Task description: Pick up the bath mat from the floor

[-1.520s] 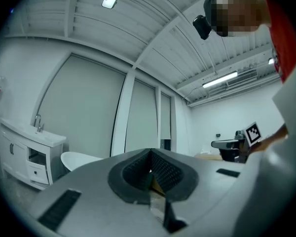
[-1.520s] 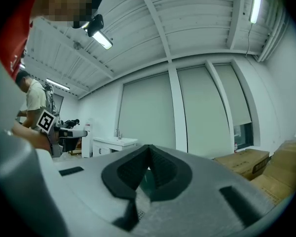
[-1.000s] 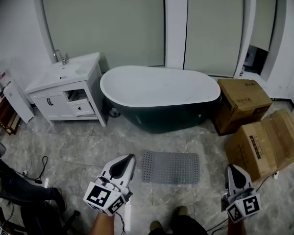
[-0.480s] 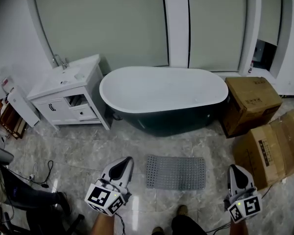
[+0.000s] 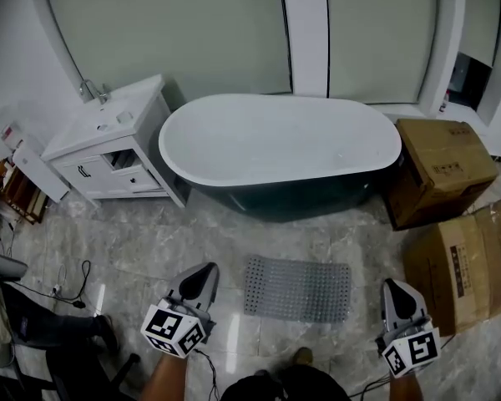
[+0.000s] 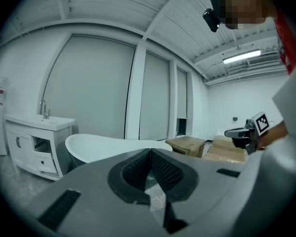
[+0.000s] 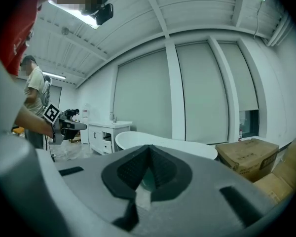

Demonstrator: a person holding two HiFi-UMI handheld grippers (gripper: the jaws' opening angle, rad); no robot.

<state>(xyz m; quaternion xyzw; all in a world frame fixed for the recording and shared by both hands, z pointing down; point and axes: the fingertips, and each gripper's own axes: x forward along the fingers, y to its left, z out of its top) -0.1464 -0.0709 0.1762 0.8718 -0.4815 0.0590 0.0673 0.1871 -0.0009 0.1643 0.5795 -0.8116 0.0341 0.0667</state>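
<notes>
A grey perforated bath mat (image 5: 297, 287) lies flat on the marble floor in front of the bathtub (image 5: 277, 140). My left gripper (image 5: 202, 279) hovers left of the mat, held well above the floor, shut and empty. On the other side of the mat my right gripper (image 5: 396, 295) is also shut with nothing in it. In the left gripper view the closed jaws (image 6: 150, 153) point toward the tub; the right gripper view shows the closed jaws (image 7: 148, 149) facing the tub and the vanity.
A white vanity with sink (image 5: 108, 144) stands left of the tub. Two cardboard boxes (image 5: 442, 170) (image 5: 472, 257) sit at the right. Cables (image 5: 67, 286) and dark gear lie at the left. A person's shoe (image 5: 301, 357) is at the mat's near edge.
The head view has shifted forward and tilted: the tub looks larger and nearer. Both grippers keep their places beside the mat, still shut.
</notes>
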